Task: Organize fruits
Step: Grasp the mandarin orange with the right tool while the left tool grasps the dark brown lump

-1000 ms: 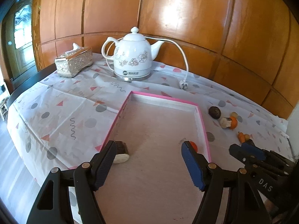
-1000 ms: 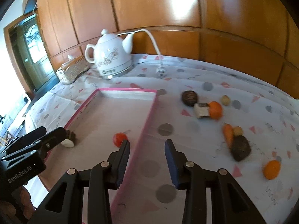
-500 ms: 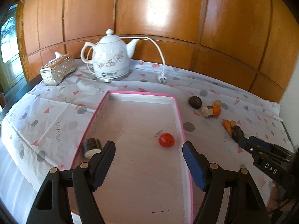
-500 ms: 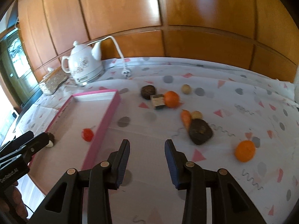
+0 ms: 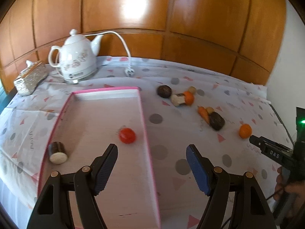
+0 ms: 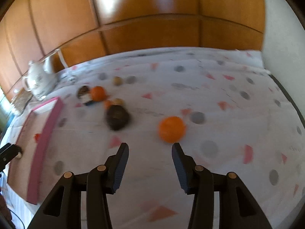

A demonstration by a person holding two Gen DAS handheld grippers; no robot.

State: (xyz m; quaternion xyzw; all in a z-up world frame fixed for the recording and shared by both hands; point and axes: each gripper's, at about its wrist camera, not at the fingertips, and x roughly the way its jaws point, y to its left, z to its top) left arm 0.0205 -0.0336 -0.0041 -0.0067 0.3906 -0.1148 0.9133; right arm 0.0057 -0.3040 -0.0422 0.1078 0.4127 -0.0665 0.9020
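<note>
Right wrist view: right tool (image 6: 150, 147) has neared the orange (image 6: 172, 129).

A pink-rimmed tray (image 5: 142, 114) holds a red tomato (image 5: 127, 135). The tablecloth (image 5: 171, 164) is white with grey dots and pink triangles. An orange fruit (image 6: 172, 129) lies there. The kettle (image 5: 76, 64) is white, the wall panelling (image 5: 190, 19) glossy brown.

Right tool (image 6: 150, 148) has swung rightward, nearing lone orange (image 6: 171, 129).
</note>
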